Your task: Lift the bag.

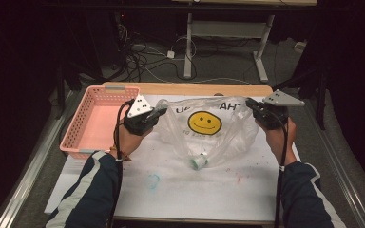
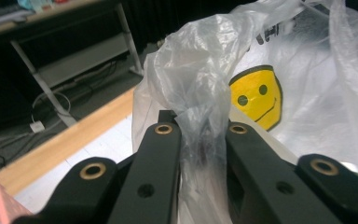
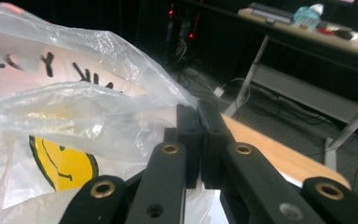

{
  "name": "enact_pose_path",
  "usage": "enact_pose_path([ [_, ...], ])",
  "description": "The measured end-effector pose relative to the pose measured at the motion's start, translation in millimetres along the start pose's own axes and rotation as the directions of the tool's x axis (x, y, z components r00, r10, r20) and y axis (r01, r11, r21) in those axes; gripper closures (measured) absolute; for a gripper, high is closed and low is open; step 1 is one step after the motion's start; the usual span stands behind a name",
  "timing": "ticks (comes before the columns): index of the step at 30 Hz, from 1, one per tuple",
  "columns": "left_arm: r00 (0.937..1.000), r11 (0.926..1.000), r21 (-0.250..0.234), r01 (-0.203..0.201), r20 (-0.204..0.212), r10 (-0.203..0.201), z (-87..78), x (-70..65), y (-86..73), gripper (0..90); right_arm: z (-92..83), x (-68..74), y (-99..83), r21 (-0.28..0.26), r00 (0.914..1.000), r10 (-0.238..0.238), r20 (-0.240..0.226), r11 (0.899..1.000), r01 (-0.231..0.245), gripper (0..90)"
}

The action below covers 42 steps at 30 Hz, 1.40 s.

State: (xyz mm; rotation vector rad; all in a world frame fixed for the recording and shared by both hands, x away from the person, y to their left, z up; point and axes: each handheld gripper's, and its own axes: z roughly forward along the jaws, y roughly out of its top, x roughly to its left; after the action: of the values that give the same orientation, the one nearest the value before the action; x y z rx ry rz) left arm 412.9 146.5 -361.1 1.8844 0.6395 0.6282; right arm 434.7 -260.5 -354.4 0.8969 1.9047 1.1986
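Your left tool point(image 1: 158, 113) and right tool point(image 1: 253, 105) are each pinching the plastic bag point(image 1: 209, 130), holding it above the surface point(image 1: 195, 185).

This looks like a lab or recording workroom. Beyond the fingers point(image 3: 200, 135), past the wooden table edge point(image 1: 185, 88), loose cables point(image 1: 138, 59) sprawl over a grey floor beside a desk with grey metal legs point(image 1: 228, 42). Black curtains close off both sides. The work table point(image 1: 195, 190) under the fingers wears a stained white sheet.
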Motion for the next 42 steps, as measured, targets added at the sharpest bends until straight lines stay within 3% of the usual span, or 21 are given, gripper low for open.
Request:
enact_pose_path([
  [4, 0.9998, 0.9994, -0.035, 0.003, -0.019, -0.004, -13.2, 4.1, 16.1, 86.6, -11.8, -7.0, 19.4, 0.004, 0.9987, 0.047, -0.020, 0.999, -0.047, 90.0],
  [7, 0.9994, 0.9981, -0.061, 0.004, -0.034, -0.006, -21.3, 5.6, 30.1, 86.6, -22.8, -6.5, 41.4, 0.006, 0.9998, 0.018, -0.010, 1.000, -0.018, 90.0],
  [11, 0.9989, 0.9950, -0.098, 0.015, -0.042, -0.019, -30.1, 6.9, 47.7, 86.7, -37.4, -9.4, 66.4, -0.037, 0.9999, 0.015, -0.004, 0.999, -0.015, 90.0],
  [14, 0.9985, 0.9909, -0.134, 0.015, -0.050, -0.022, -37.8, 5.9, 60.4, 87.1, -46.0, -10.0, 77.3, -0.064, 0.9999, 0.010, -0.004, 0.998, -0.010, 90.0],
  [23, 0.9973, 0.9839, -0.177, -0.025, -0.073, 0.013, -52.1, 4.9, 88.7, 87.1, -70.6, -12.2, 102.7, -0.137, 1.0000, -0.004, 0.006, 0.991, 0.004, 90.0],
  [30, 0.9969, 0.9886, -0.150, -0.009, -0.079, -0.003, -30.9, 17.9, 88.7, 86.9, -57.9, -21.1, 107.0, -0.127, 0.9995, 0.016, 0.027, 0.992, -0.012, 90.0],
  [38, 0.9938, 0.9940, -0.107, 0.023, -0.105, -0.034, 14.9, 34.1, 79.2, 84.8, -15.5, -39.2, 92.8, -0.052, 0.9955, 0.044, 0.084, 0.998, -0.039, 90.0],
  [42, 0.9915, 0.9974, -0.072, 0.009, -0.129, -0.018, 37.1, 39.7, 76.9, 84.7, -0.8, -46.9, 87.3, -0.026, 0.9916, 0.047, 0.120, 0.999, -0.045, 90.0],
])
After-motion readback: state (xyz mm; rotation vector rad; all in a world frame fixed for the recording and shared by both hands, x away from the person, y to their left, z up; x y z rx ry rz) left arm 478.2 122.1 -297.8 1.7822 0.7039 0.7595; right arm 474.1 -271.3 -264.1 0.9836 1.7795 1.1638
